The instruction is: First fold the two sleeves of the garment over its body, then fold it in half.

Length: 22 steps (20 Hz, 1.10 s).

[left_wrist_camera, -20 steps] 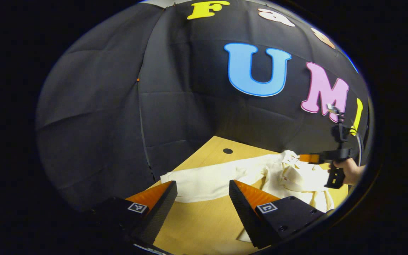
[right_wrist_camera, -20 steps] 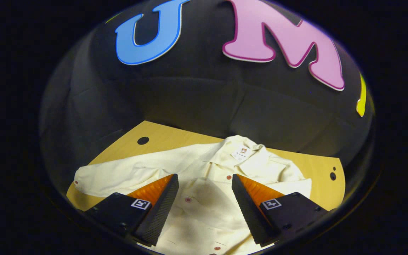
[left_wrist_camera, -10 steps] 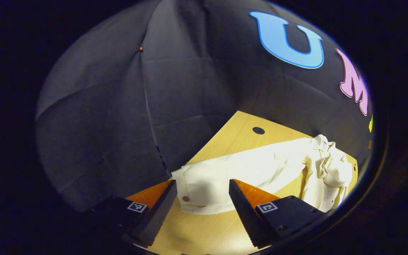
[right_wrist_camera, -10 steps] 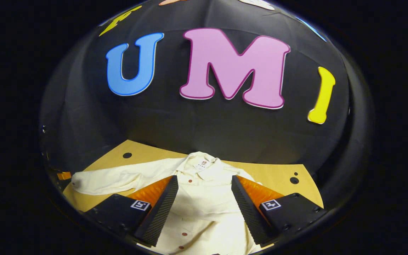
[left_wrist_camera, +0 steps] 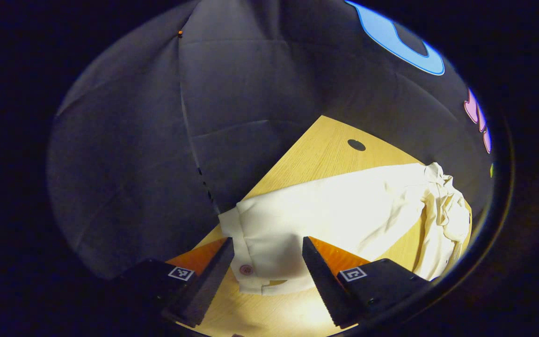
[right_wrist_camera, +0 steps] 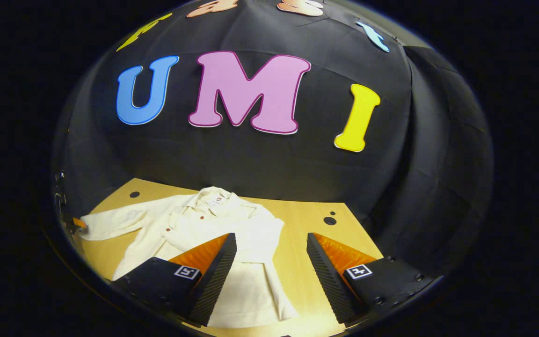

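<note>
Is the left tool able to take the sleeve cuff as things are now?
Probably yes. The left tool is open, and the sleeve cuff lies flat on the table between its fingers, with nothing covering it.

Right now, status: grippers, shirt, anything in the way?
Left gripper open, straddling the outstretched sleeve's cuff. Right gripper open, over the shirt. One sleeve lies across the body, the other flat on the table. No obstruction seen.
</note>
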{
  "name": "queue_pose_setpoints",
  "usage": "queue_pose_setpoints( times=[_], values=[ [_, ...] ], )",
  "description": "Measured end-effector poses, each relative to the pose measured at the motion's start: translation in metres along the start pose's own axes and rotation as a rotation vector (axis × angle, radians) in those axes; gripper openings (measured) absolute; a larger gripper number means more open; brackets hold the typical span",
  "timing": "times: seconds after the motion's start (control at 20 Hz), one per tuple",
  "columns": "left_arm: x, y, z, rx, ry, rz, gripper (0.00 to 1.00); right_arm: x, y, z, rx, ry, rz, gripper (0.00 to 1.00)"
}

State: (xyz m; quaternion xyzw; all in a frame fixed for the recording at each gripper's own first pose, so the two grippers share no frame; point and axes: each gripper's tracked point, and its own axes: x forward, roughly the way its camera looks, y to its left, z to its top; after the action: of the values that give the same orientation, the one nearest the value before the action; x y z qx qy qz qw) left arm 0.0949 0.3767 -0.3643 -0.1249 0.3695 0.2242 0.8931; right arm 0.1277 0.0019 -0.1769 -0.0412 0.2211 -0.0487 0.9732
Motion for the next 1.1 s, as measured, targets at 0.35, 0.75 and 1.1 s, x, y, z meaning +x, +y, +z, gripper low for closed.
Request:
queue_pose_setpoints(
  times=[0.35, 0.75, 1.1],
  values=[
    [0.016, 0.007, -0.009, 0.091, 0.057, 0.037, 0.81, -0.015, -0.021, -0.017, 0.053, 0.023, -0.052, 0.97],
    [-0.010, -0.063, 0.046, 0.121, -0.065, -0.070, 0.06, -0.015, -0.042, -0.039, 0.057, 0.046, -0.077, 0.96],
    [-0.088, -0.274, 0.120, 0.286, -0.231, -0.355, 0.06, -0.014, -0.086, -0.056, 0.124, 0.062, -0.114, 0.96]
  ],
)
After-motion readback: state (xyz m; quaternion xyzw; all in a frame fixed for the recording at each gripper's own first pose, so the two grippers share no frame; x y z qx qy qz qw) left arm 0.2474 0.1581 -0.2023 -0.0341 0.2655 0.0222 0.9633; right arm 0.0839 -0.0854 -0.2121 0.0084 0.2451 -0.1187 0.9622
